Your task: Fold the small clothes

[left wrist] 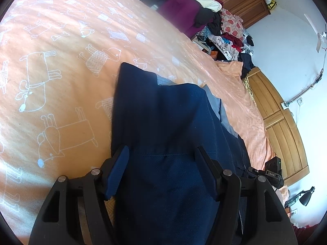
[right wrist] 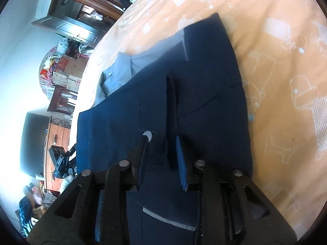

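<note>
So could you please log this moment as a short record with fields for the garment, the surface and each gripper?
garment: navy garment with grey lining, partly folded, lying on the bed
surface: orange bedsheet printed with white cartoon dogs
left gripper: open, fingers straddling the navy cloth
right gripper: fingers partly closed around a raised fold; grip cannot be confirmed
background: clothes pile, wooden wardrobe

Orange bedsheet with white dog print (left wrist: 61, 65) observed bare left of and beyond dark navy folded garment (left wrist: 163, 122); free passage there. Heap of mixed clothes (left wrist: 220, 30) noted past far bed edge. Wooden panelled headboard (left wrist: 282, 122) bounds right side. Black device (left wrist: 273, 169) seen beside garment, near headboard.
</note>
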The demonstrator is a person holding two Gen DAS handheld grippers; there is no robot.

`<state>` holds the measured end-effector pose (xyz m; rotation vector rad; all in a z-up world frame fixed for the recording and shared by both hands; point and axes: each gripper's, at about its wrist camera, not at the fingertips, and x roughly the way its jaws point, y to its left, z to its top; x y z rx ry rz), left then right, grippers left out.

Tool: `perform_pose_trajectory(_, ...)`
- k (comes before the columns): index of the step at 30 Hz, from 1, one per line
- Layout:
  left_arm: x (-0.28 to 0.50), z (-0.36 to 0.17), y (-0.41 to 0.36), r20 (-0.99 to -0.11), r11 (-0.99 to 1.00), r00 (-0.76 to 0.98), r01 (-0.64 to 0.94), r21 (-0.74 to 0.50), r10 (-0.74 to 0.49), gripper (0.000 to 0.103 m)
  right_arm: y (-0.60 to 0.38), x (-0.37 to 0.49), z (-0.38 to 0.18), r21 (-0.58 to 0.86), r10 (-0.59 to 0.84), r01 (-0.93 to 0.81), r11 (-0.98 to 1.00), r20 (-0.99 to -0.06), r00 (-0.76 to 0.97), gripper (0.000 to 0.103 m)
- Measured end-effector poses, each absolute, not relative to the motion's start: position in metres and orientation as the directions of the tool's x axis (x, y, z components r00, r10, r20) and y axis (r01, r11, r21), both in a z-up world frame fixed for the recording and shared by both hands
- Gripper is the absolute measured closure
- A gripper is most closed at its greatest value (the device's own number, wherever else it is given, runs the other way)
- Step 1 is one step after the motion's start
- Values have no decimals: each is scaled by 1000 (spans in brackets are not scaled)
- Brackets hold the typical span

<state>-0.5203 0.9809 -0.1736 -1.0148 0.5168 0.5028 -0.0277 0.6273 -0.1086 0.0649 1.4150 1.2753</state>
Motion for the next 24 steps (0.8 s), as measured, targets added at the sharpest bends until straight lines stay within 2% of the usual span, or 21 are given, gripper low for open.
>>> perform_pose_trajectory(6,-519,-173,980,-617,442,771,-614,-654,158,32,643,-36,-112,668,635,-643,376,-691,-346,70)
perform_pose_trajectory(8,-518,-173,980,-619,445,769,-616,-651,160,32,647,-40,-110,651,630,-666,363,-699,-339,85)
perform_pose_trajectory(9,-518,-172,980,-619,446,769,-616,-650,160,32,647,-42,-109,637,630,-682,360,-705,-326,97)
perform_pose_trajectory(10,-519,-173,981,-618,445,769,-615,-650,160,32,646,-43,-108,632,635,-689,356,-704,-317,100)
perform_pose_trajectory(15,-517,-172,980,-618,445,770,-614,-651,159,32,619,-35,-88,606,691,-702,374,-687,-225,101)
perform_pose_trajectory(20,-516,-173,981,-618,443,772,-611,-656,151,30,612,-37,-97,570,660,-721,395,-722,-210,101)
perform_pose_trajectory(24,-515,-169,983,-637,428,765,-610,-667,96,28,612,-36,-97,563,664,-726,395,-721,-199,101)
